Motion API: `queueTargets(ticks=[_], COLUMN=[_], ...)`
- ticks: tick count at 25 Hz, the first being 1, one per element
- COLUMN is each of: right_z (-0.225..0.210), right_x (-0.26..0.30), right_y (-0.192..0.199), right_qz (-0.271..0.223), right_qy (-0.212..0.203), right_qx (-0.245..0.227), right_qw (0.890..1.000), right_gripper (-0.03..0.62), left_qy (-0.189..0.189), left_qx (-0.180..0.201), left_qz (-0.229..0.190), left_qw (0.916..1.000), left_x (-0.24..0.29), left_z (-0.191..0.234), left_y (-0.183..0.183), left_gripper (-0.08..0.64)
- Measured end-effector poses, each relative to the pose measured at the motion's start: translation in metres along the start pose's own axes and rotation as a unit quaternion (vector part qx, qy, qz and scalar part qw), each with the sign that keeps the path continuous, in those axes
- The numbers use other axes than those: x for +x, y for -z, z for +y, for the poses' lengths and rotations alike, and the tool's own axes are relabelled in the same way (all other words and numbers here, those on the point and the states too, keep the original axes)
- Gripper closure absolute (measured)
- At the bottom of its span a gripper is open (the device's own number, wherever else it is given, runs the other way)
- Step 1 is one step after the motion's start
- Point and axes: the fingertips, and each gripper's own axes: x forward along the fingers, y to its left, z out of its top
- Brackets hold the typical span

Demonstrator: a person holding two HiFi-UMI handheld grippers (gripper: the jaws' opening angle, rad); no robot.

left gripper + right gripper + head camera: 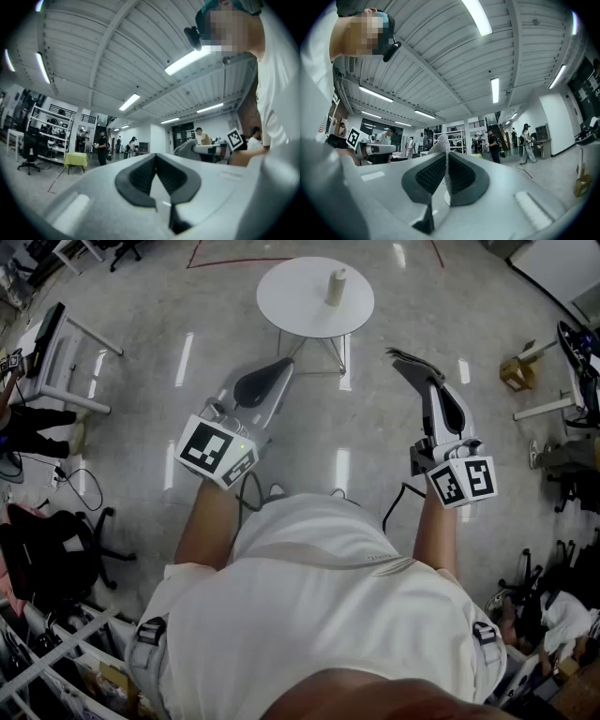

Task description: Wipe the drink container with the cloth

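Observation:
A cream drink container (336, 287) stands upright on a round white table (281, 301) ahead of me. Both grippers are held up at chest height, short of the table and apart from it. My left gripper (285, 364) points toward the table's near edge; in the left gripper view its pads (140, 176) meet at the tip (155, 155) with nothing between them. My right gripper (409, 364) is shut on a thin grey mesh cloth (405, 356), which sticks up from the pinched jaws (446, 154) as a pale woven strip (443, 143).
The round table stands on thin metal legs (323, 357) on a glossy concrete floor. A white desk (58, 351) and a black chair (56, 554) are at my left, a cardboard box (514, 373) and more chairs at my right. People stand far off by a yellow-covered table (76, 159).

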Motion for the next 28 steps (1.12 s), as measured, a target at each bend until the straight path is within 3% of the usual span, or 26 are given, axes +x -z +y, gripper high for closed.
queueTargets(ticks=[16,28], right_z=[-0.009,-0.067], right_x=[-0.009,-0.052], right_y=[0.001,0.003], right_qz=[-0.001,-0.008], right_qy=[-0.009,-0.012], right_qx=[0.005,0.033], right_qw=[1.000,0.999], right_gripper=[0.575,0.575], left_qy=[-0.004,-0.011], left_qx=[0.003,0.005], left_qz=[0.006,0.017], left_qw=[1.0000,0.9998], left_x=[0.006,0.049], left_z=[-0.017,-0.067], left_y=[0.001,0.008], left_gripper=[0.560,0.560])
